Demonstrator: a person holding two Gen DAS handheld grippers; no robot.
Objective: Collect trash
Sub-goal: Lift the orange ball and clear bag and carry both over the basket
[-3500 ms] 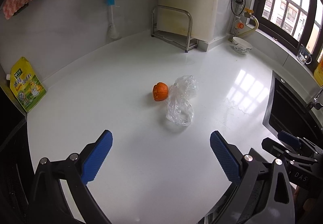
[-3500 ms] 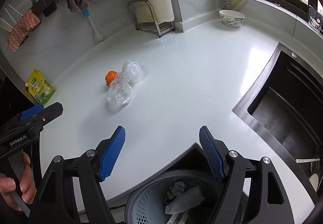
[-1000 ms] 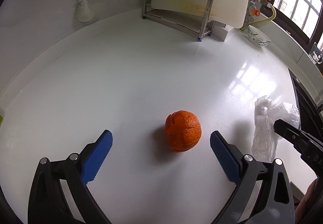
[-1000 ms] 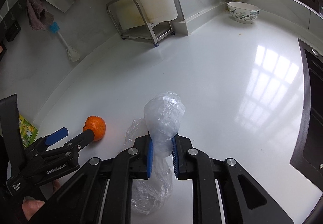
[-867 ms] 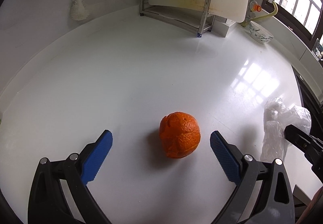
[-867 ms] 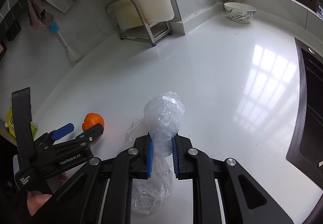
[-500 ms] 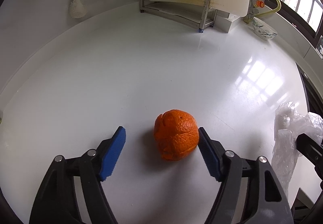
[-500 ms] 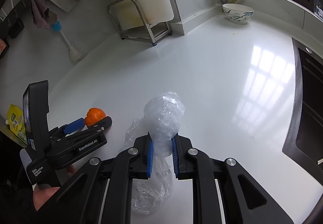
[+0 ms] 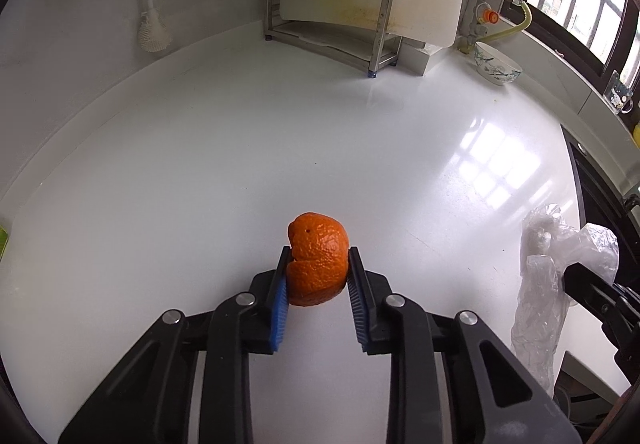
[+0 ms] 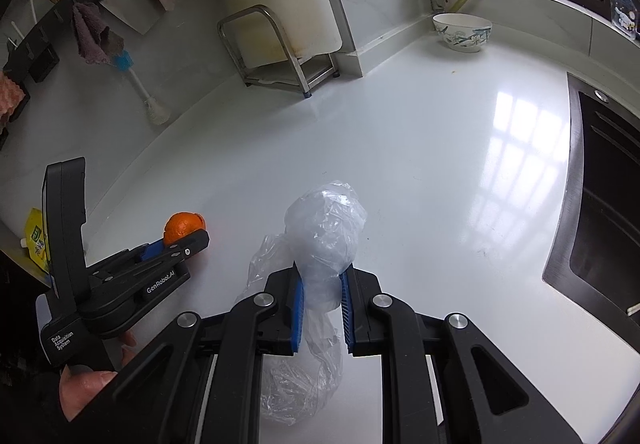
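An orange, a whole peel with a split in its skin (image 9: 318, 264), sits on the white countertop (image 9: 240, 143) between the blue pads of my left gripper (image 9: 319, 250). Its jaws are closing and both pads press the orange's sides. The right wrist view shows the same orange (image 10: 182, 226) at the tip of the left gripper (image 10: 188, 238). My right gripper (image 10: 321, 267) is shut on a crumpled clear plastic bag (image 10: 326, 219), whose lower part hangs below the pads. In the left wrist view that bag (image 9: 548, 284) is at the right edge.
A metal rack (image 9: 332, 3) with a white board stands at the back wall, a brush (image 9: 150, 23) to its left. A patterned bowl (image 9: 498, 65) sits near the window. A dark sink (image 10: 600, 183) lies to the right, a yellow packet (image 10: 36, 240) far left.
The left jaws came in from wide open until both pads met the orange. The right gripper kept its hold on the plastic bag and drew back a little.
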